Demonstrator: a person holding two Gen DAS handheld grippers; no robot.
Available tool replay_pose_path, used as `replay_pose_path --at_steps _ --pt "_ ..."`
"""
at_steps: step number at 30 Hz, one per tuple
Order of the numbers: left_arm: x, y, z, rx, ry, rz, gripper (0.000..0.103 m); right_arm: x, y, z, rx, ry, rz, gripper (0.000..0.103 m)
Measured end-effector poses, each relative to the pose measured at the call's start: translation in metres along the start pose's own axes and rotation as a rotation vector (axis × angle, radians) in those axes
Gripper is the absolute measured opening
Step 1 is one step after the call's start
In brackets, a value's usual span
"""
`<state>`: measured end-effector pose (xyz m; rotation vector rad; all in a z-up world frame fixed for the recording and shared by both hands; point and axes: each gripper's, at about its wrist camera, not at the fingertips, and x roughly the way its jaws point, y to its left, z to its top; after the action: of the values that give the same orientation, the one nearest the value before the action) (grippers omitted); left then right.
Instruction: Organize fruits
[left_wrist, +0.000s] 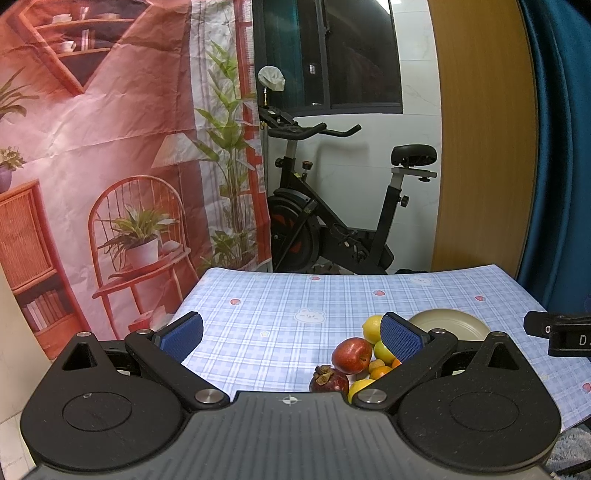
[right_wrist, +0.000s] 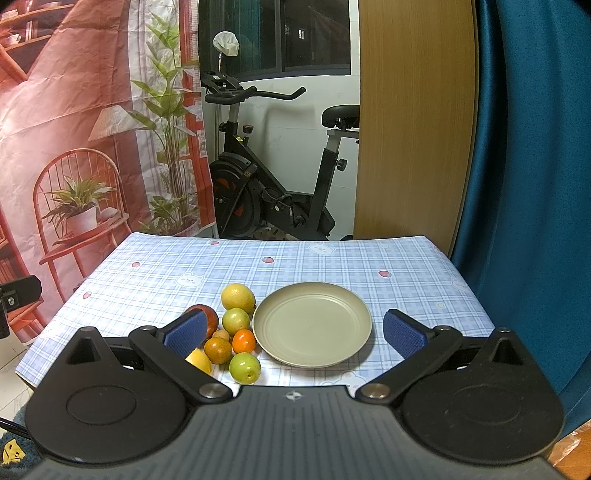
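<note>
A beige plate lies empty on the checked tablecloth, also in the left wrist view. Left of it sits a cluster of fruit: a lemon, a green fruit, a small orange, a brownish fruit, another green fruit, a red apple and a mangosteen. My left gripper is open and empty, held above the table left of the fruit. My right gripper is open and empty, above the plate's near side.
The table's far edge faces an exercise bike. A printed backdrop hangs at the left, a wooden panel and blue curtain at the right. The other gripper shows at the right edge of the left wrist view.
</note>
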<state>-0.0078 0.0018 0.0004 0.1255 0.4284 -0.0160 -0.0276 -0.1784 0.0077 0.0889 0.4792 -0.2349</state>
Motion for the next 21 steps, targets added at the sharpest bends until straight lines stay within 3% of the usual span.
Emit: replay_pose_path --at_steps 13,21 --pt "0.002 0.0 0.006 0.002 -0.016 -0.01 0.103 -0.001 0.007 -0.004 -0.008 -0.024 0.023 0.103" --pt "0.018 0.001 0.023 0.021 -0.108 0.019 0.103 0.019 -0.007 0.019 0.008 -0.058 0.071 0.103"
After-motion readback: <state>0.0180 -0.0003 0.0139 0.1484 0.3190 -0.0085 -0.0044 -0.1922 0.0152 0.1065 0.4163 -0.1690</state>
